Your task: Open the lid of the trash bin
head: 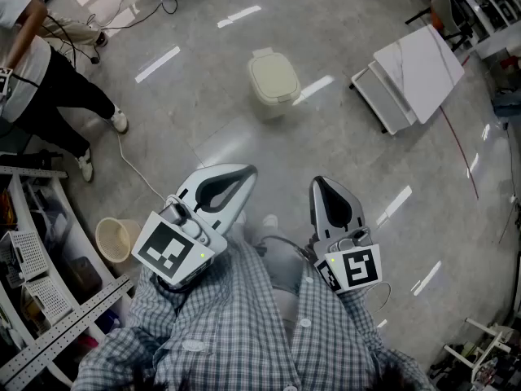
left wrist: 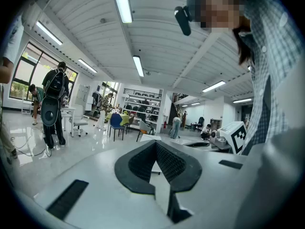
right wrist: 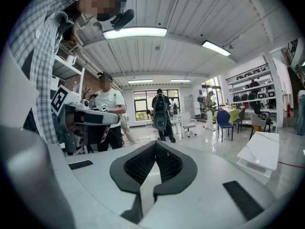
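A cream trash bin [head: 273,84] with its lid down stands on the grey floor, some way ahead of me. Both grippers are held close to my body, well short of the bin, and point up and forward. My left gripper [head: 247,172] is shut with nothing between its black pads, and its own view shows the jaws [left wrist: 156,144] meeting at the tip. My right gripper [head: 319,183] is also shut and empty, with its pads closed together in the right gripper view [right wrist: 156,145]. The bin does not show in either gripper view.
A person [head: 45,80] stands at the far left, with a cable [head: 134,169] trailing across the floor. A small round basket [head: 116,239] sits by a metal rack [head: 49,300] at my left. White panels [head: 411,72] lean at the upper right.
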### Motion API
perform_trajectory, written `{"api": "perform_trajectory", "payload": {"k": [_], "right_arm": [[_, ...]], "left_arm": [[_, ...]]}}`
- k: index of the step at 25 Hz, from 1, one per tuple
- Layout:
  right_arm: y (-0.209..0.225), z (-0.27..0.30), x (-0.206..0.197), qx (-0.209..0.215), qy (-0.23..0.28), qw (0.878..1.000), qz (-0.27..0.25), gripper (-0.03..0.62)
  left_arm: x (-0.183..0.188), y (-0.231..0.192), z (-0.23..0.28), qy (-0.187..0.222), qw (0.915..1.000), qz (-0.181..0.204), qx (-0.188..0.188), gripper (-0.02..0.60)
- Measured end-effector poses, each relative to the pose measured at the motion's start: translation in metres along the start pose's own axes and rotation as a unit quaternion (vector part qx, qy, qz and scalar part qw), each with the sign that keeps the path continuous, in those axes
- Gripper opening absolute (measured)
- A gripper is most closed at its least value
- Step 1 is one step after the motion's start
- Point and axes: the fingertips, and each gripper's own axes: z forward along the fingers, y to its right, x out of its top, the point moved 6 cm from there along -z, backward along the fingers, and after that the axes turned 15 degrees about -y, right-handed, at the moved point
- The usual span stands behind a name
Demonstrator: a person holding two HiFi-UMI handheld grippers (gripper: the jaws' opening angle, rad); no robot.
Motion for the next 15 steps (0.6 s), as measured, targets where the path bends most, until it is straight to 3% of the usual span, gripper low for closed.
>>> {"api": "perform_trajectory", "payload": {"k": [4,15], "right_arm": [[-0.0018,0.0021,-0.0007,0.001,0.002,1.000,0.002,0.018],[0.0016,0.0085,-0.0008,-0.007,-0.003,1.000,0.023,0.018]], "left_arm": [[0.0057,-0.0015,-0.0006,0.017,0.9998,0.005,-0.005,0.005],[0.0061,-0.0097,0.0011,0.016,0.9998,0.005,-0.009,0.005]]}}
